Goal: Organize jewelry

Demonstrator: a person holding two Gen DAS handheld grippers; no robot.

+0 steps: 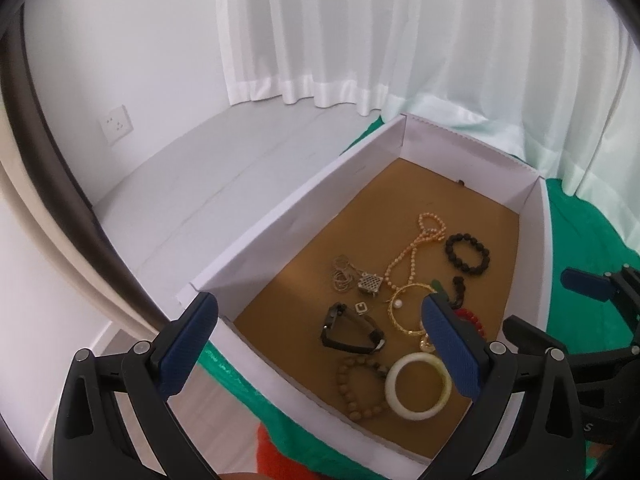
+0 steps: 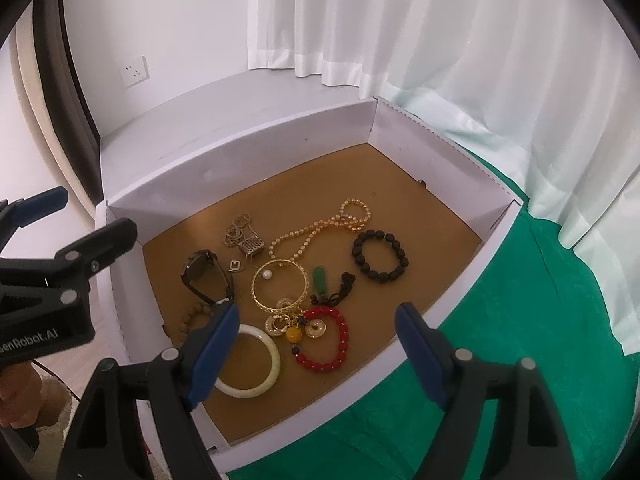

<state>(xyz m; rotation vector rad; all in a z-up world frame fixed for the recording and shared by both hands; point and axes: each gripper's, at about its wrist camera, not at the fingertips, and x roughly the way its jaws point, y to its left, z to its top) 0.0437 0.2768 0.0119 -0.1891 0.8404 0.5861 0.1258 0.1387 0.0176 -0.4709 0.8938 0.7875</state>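
Scattered loose across the brown cardboard floor of a shallow white-walled box (image 2: pixel 248 148) on green cloth (image 2: pixel 520 340): a pale jade-white bangle (image 2: pixel 256 390), a red bead bracelet (image 2: pixel 340 340) tangled with a yellow-bead charm cluster (image 2: pixel 294 330), a thin gold bangle (image 2: pixel 280 284), a peach pearl necklace (image 2: pixel 320 228), a black bead bracelet (image 2: pixel 380 256), a dark wristwatch (image 2: pixel 204 272), a brown wooden bead bracelet (image 1: pixel 360 388), a silver chain with square pendant (image 2: pixel 246 240). All inside the box, unsorted in look, pieces overlapping near the middle; fitting either a heap awaiting sorting or one just gathered in. Right gripper (image 2: pixel 316 354) spread wide, empty, hovering above the near edge, straddling the red bracelet and charm cluster, left pad over the white bangle's rim. Left gripper (image 1: pixel 320 344) likewise wide apart, holding nothing, over the watch and gold bangle. Red bracelet closest to the right side; watch closest to the left.
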